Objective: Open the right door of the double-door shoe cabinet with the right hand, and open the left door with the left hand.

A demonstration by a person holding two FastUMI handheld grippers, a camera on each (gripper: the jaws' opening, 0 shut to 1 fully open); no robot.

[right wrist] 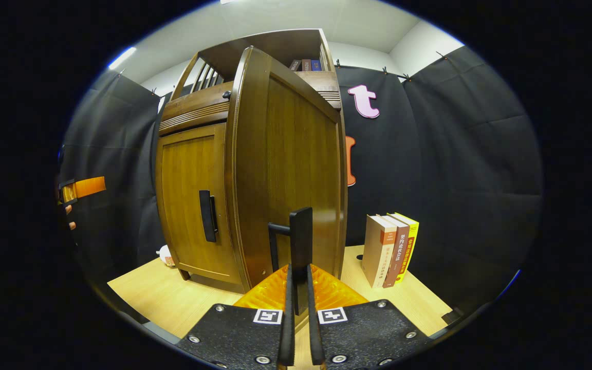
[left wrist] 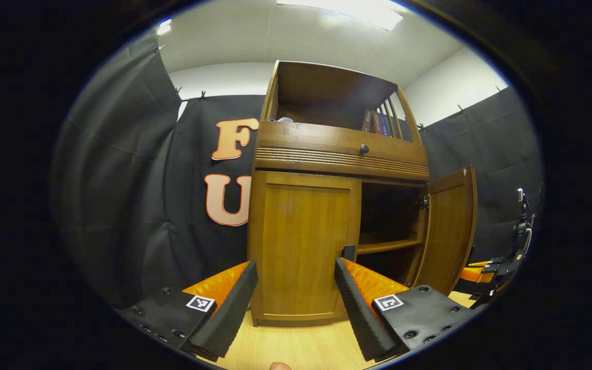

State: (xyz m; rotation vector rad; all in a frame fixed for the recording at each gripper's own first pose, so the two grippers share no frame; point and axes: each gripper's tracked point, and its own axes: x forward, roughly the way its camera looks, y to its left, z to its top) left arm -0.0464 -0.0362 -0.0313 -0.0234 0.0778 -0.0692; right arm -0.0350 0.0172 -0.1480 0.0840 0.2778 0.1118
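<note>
Facing shoe cabinet point(left wrist: 327, 205) on bench point(left wrist: 296, 344), left gripper view: left claw point(left wrist: 296, 293) spread, empty, near closed left door point(left wrist: 303, 246); rigid hinged wood, likely swings easily. Right door point(left wrist: 447, 226) stands open.

Right gripper view: right claw point(right wrist: 300, 288) pinching right door handle point(right wrist: 300, 236). Left door handle point(right wrist: 207, 216) best hold. Books point(right wrist: 391, 249) beside cabinet, near door's swing.

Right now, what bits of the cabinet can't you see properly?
- Left door handle, left gripper view: only a sliver peeks above the left tool's finger.
- Inside the cabinet, left gripper view: too dark to tell what is on the shelf.
- Right door handle, right gripper view: its lower end is hidden between the right tool fingers.
- Cabinet interior, right gripper view: blocked by the open right door.
</note>
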